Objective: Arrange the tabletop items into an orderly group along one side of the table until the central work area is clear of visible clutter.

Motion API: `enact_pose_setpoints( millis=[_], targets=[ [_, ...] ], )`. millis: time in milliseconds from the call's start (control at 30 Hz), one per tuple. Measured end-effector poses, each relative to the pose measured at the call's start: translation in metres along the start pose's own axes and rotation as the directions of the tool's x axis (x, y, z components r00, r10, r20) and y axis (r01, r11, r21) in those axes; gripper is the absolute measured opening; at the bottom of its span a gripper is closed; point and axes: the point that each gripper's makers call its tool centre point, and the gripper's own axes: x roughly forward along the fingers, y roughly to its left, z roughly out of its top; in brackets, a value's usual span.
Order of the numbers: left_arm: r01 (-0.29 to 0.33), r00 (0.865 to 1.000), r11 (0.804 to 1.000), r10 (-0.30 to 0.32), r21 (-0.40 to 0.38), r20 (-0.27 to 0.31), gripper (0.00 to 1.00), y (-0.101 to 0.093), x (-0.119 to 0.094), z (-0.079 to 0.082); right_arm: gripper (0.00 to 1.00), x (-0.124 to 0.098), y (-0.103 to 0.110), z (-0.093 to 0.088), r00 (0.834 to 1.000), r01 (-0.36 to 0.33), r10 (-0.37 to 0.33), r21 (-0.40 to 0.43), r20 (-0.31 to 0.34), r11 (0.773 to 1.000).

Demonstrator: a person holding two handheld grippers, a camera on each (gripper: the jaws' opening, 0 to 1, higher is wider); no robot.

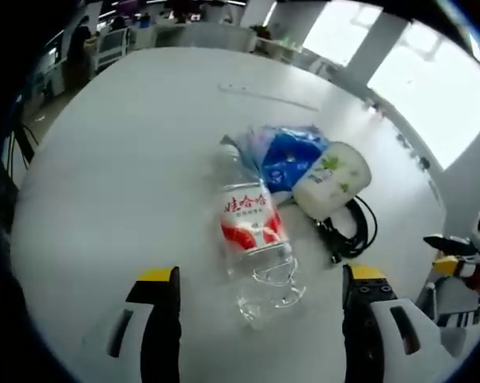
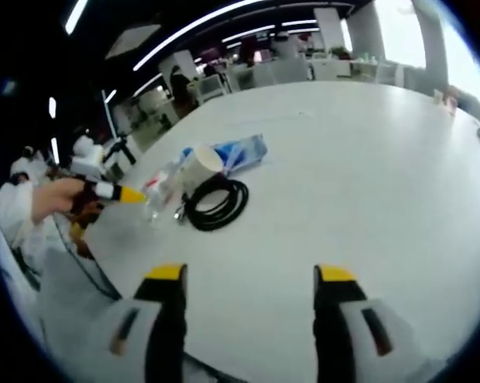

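A clear plastic water bottle with a red and white label lies on its side on the white table, its base toward my left gripper, which is open with the bottle's base between its yellow-tipped jaws. Behind the bottle lie a blue packet, a white cup on its side and a coiled black cable. In the right gripper view the same cluster sits at the left: cable, cup, blue packet, bottle. My right gripper is open over bare table, empty.
The other gripper enters the left gripper view at the right edge; in the right gripper view a hand holds the left gripper at the table's left edge. Desks, chairs and bright windows lie beyond the table.
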Motion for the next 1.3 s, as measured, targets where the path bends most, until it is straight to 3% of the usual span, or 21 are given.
enact_pose_setpoints(
  millis=[767,1300],
  targets=[
    [-0.022,0.999,1.000,0.022,0.015,-0.035,0.77,-0.002,0.018,0.005,0.61,0.001,-0.002,-0.010,1.000,0.001,0.000,0.040,-0.008,0.999],
    [-0.067,0.997,0.998,0.068,0.012,-0.045,0.71,0.002,0.030,0.010,0.60,0.003,0.009,-0.018,1.000,-0.019,0.020,0.059,-0.012,0.998]
  ],
)
